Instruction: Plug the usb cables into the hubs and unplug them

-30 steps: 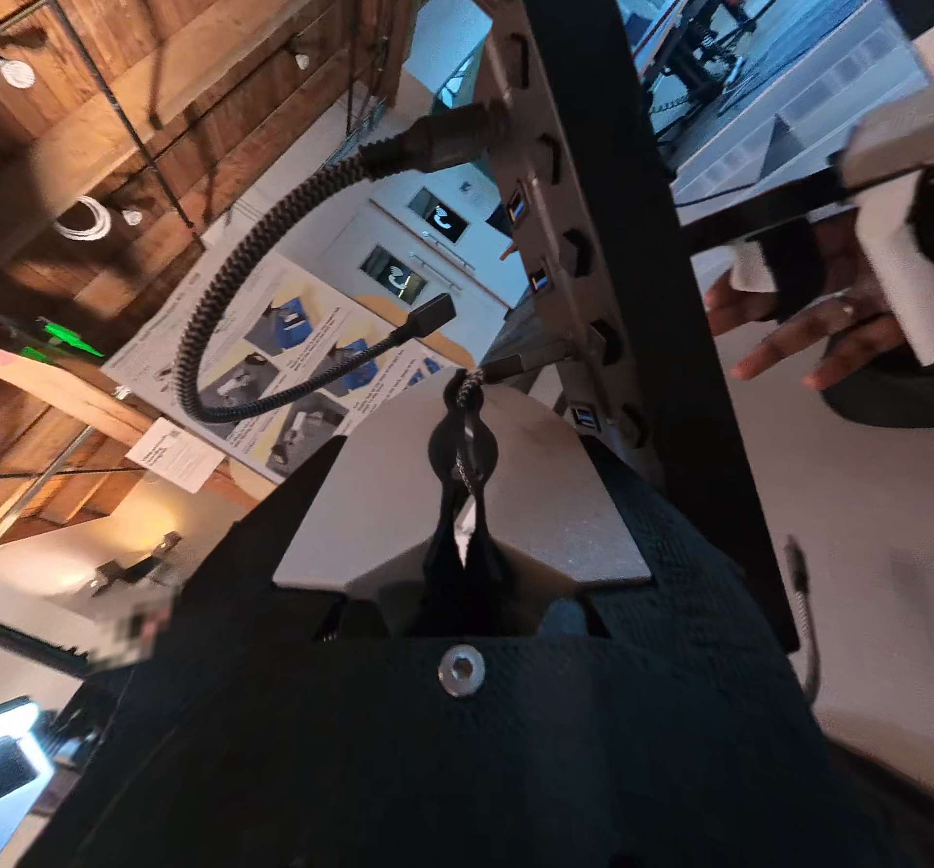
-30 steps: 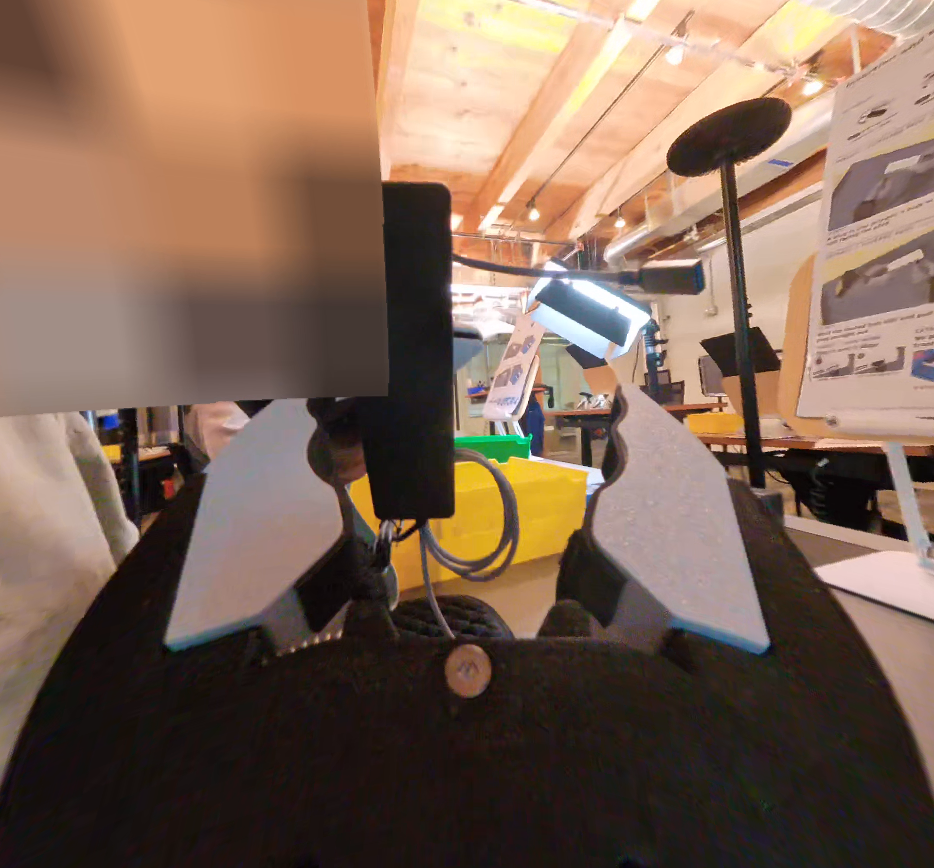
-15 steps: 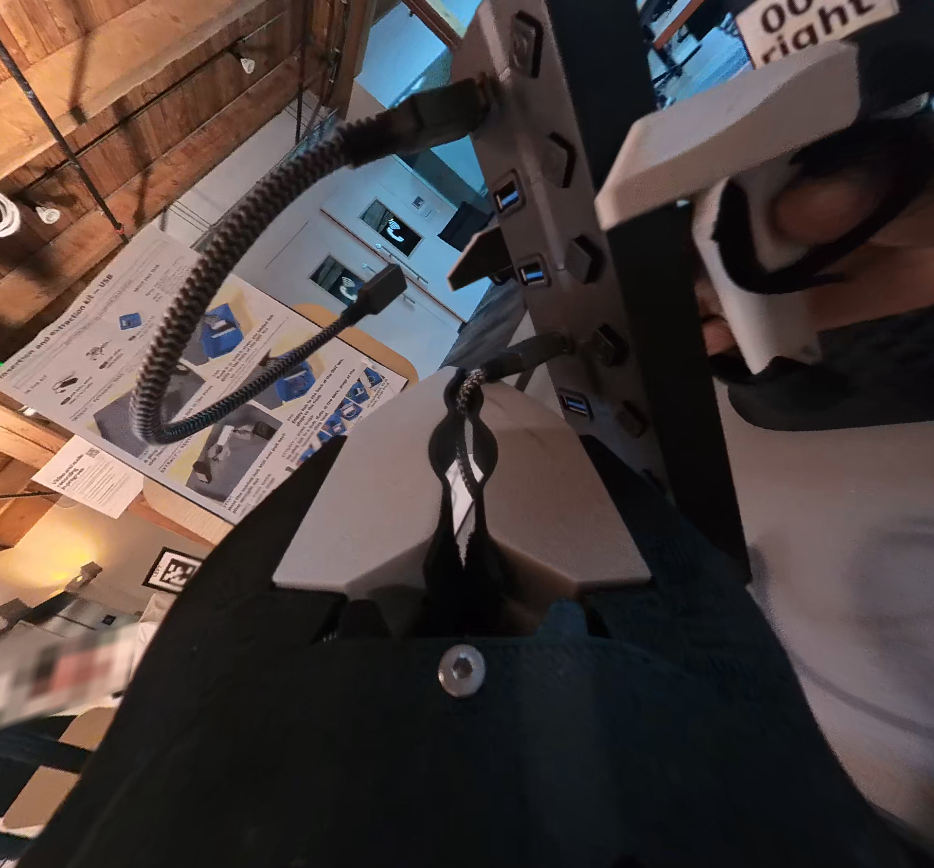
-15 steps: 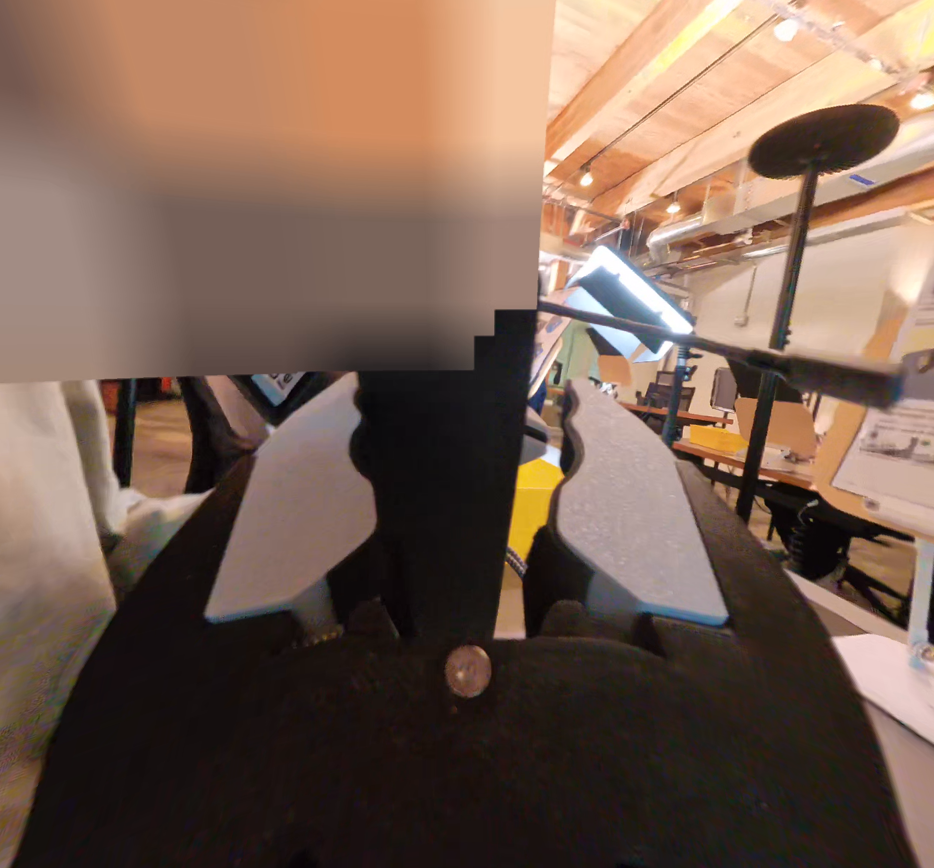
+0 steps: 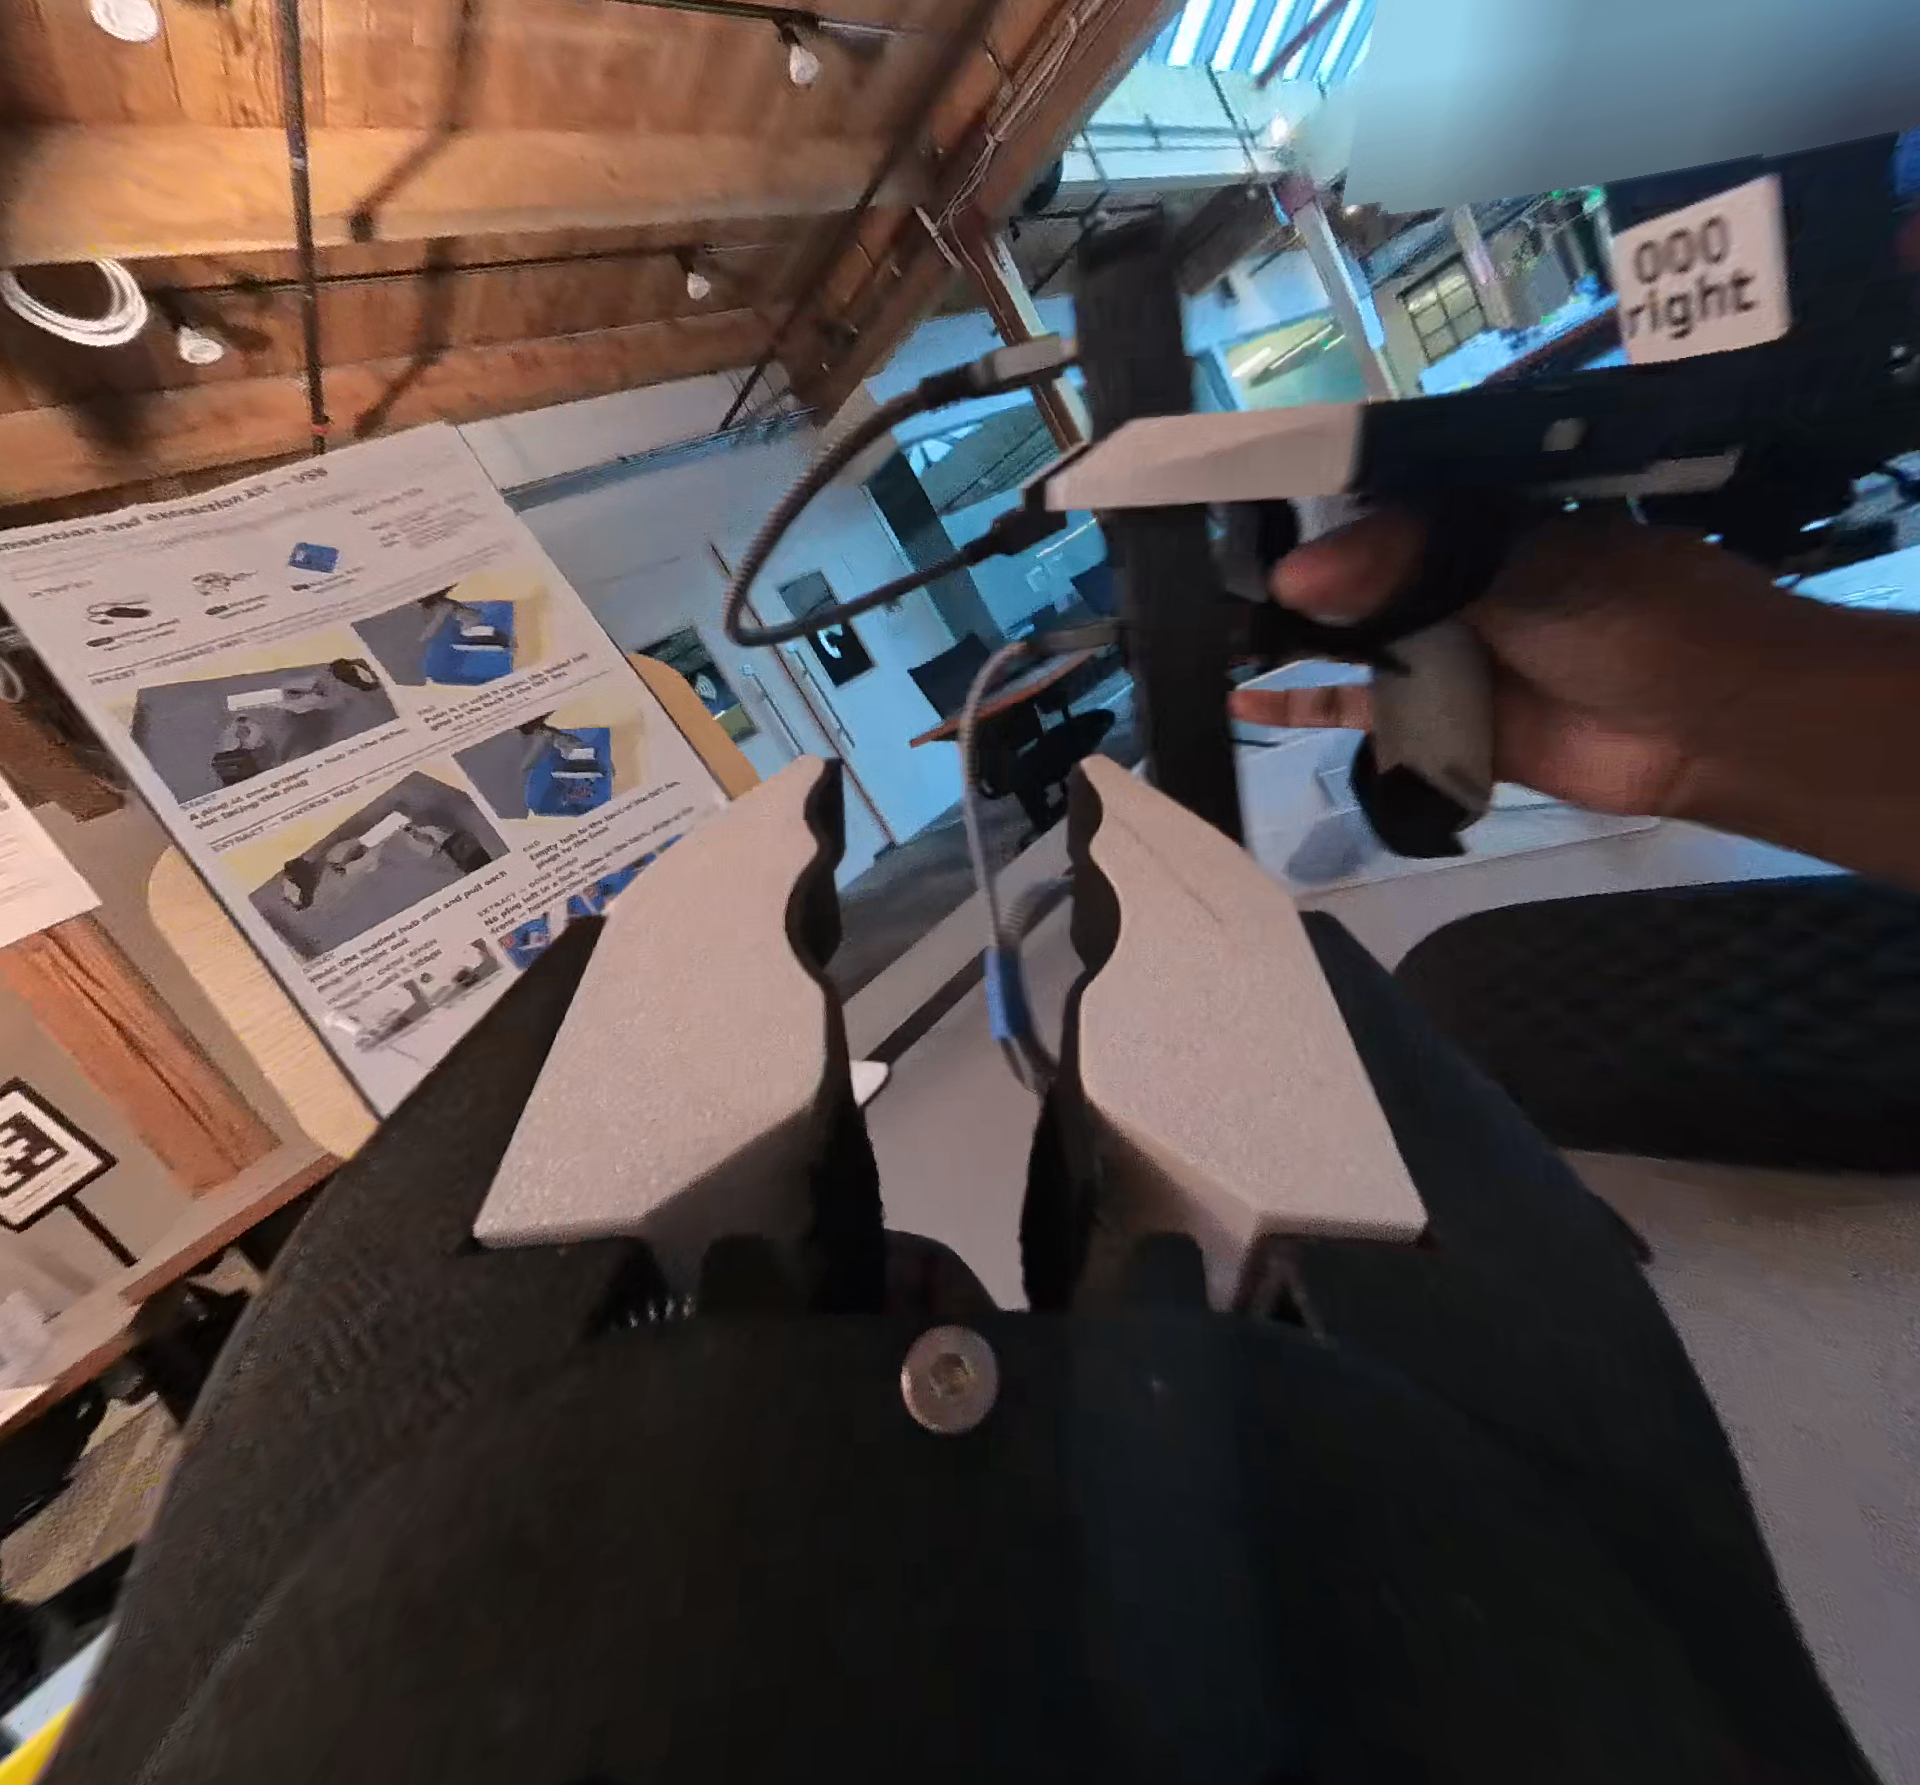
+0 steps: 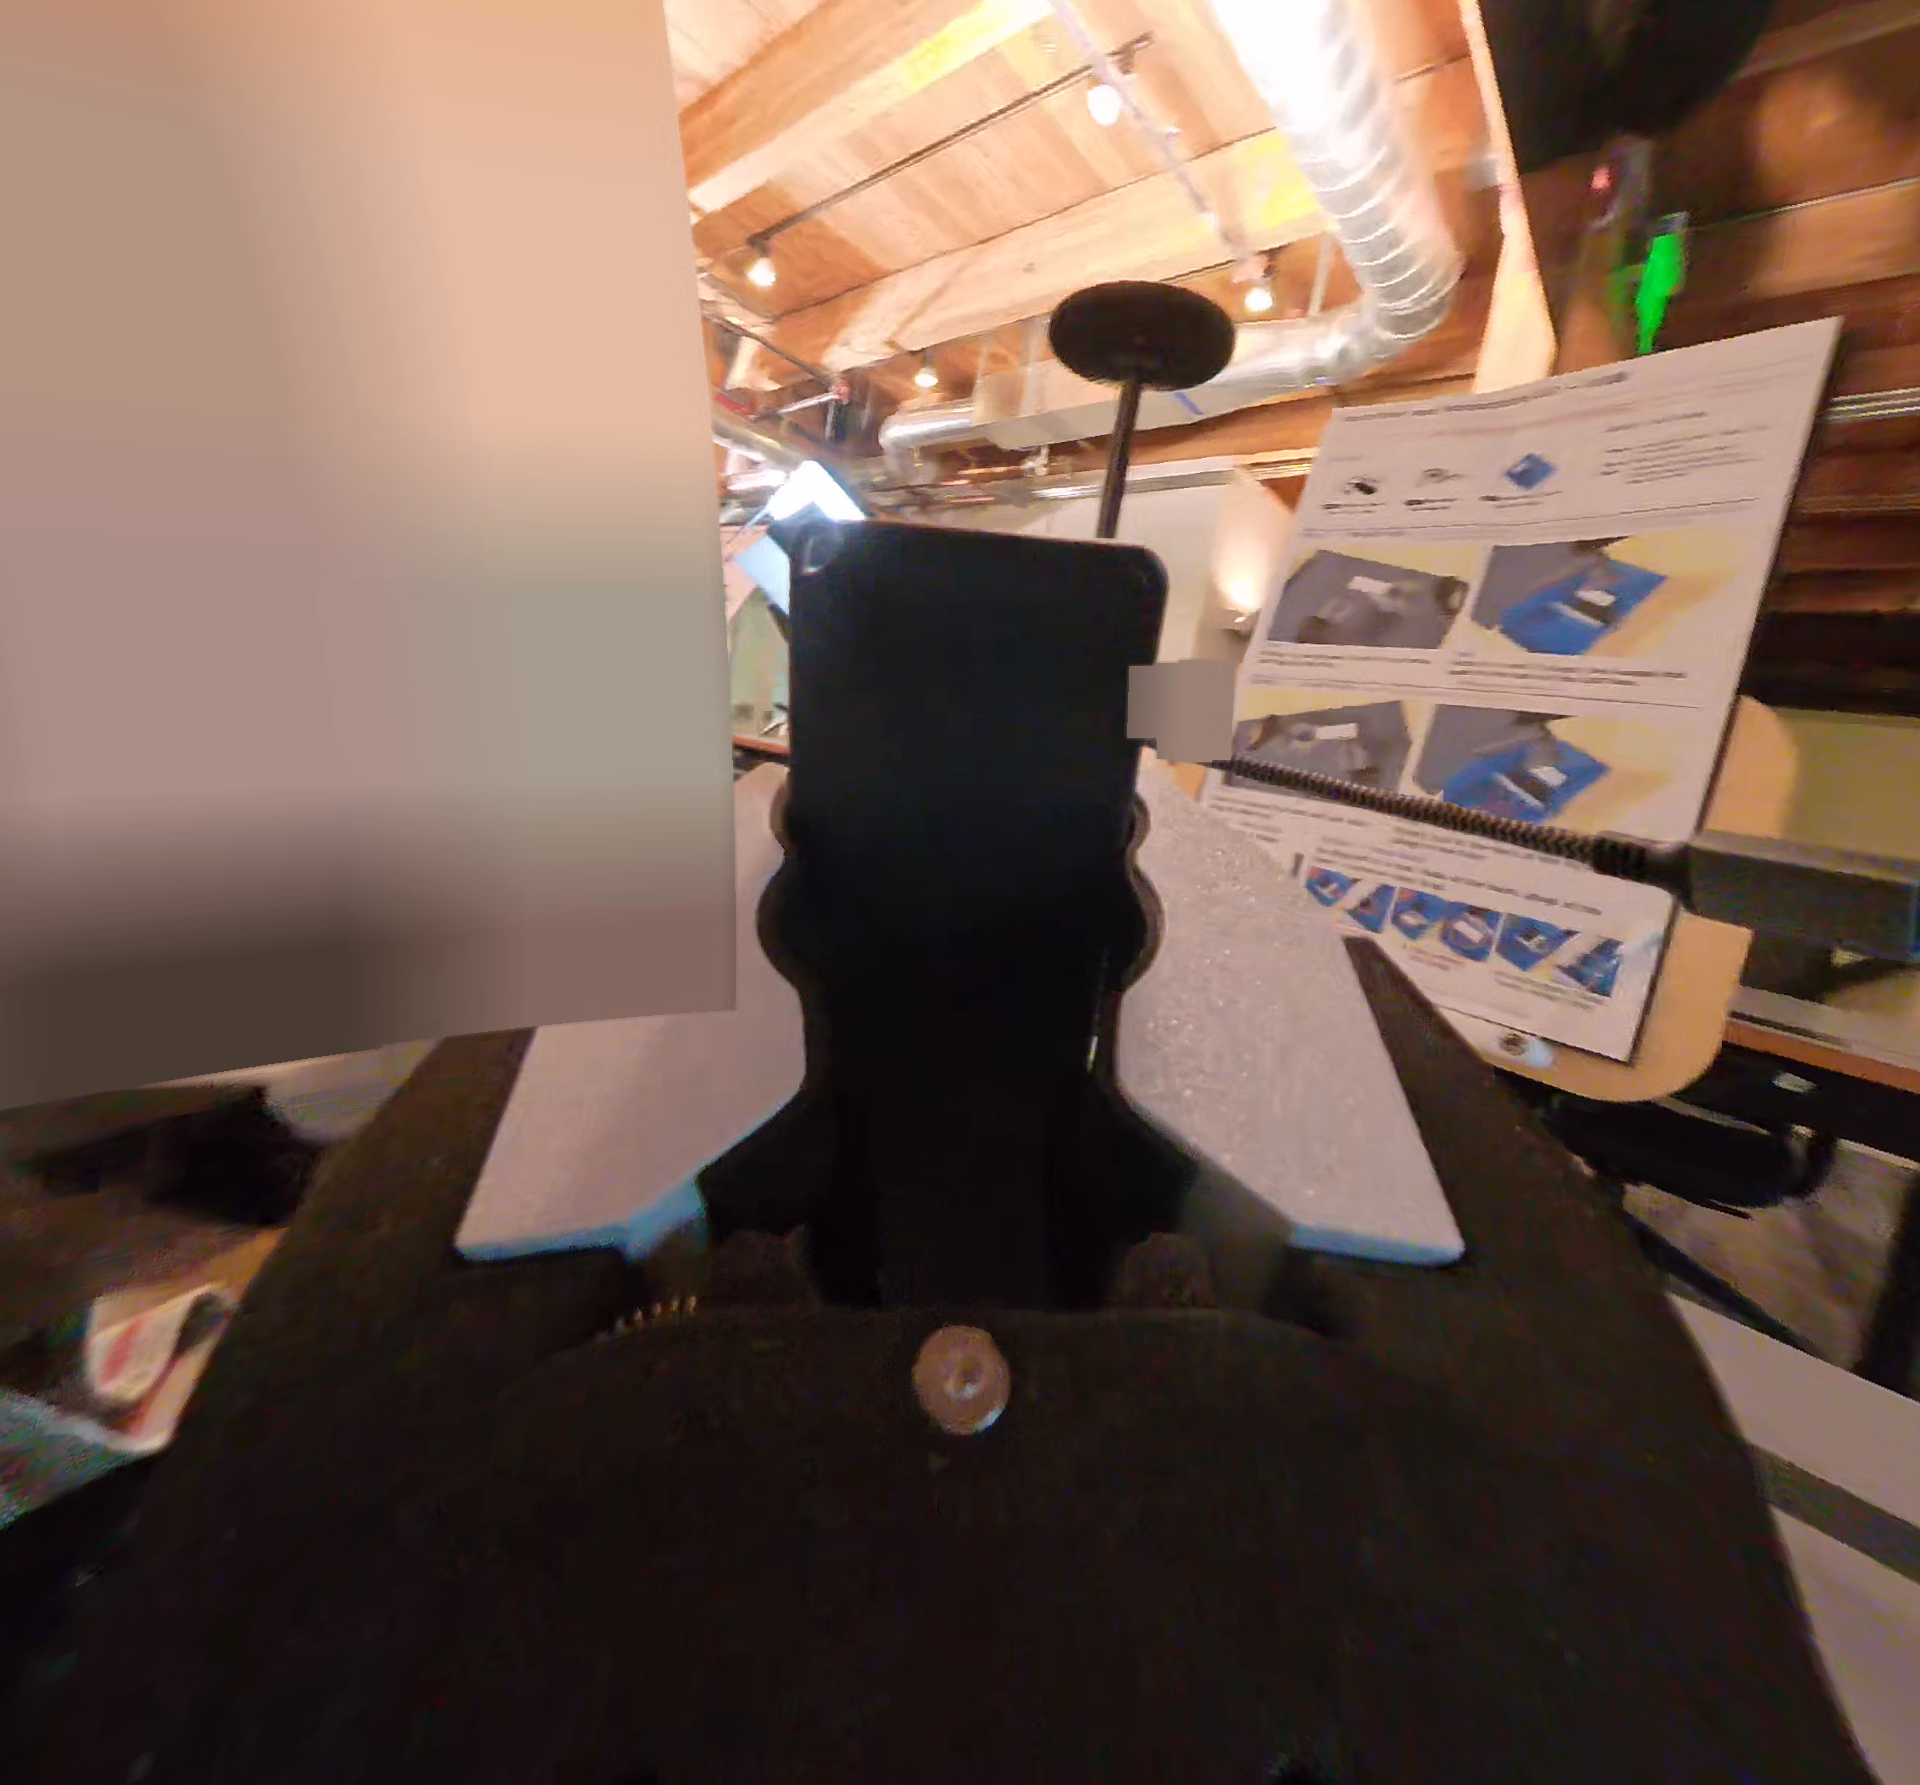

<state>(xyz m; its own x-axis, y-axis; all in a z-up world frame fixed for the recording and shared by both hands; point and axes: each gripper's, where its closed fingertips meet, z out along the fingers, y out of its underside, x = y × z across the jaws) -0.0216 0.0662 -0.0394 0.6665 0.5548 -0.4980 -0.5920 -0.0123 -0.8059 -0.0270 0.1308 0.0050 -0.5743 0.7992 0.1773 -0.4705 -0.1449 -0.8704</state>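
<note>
The right gripper (image 6: 961, 914) pinches the black USB hub (image 6: 966, 748), held upright — a braided cable (image 5: 800, 530) loops from its side, seemingly plugged in. The left gripper (image 5: 951, 800) hangs spread, empty, near the hub.

The left gripper (image 5: 951, 805) points forward and somewhat upward, its two grey fingers (image 5: 1195, 1008) parted with a clear gap between them and nothing pinched there. The right gripper (image 6: 956, 831) is clamped: its pale fingers (image 6: 1236, 966) press against both sides of the black hub (image 6: 971, 696), which stands upright between them. From the left wrist view the right gripper (image 5: 1153, 582) reaches in from the right side, lying roughly level, with one grey finger (image 5: 1205, 473) laid flat across the hub (image 5: 1164, 592). A bare hand (image 5: 1621, 686) wraps the right gripper's handle from below, fingers curled round it.
</note>
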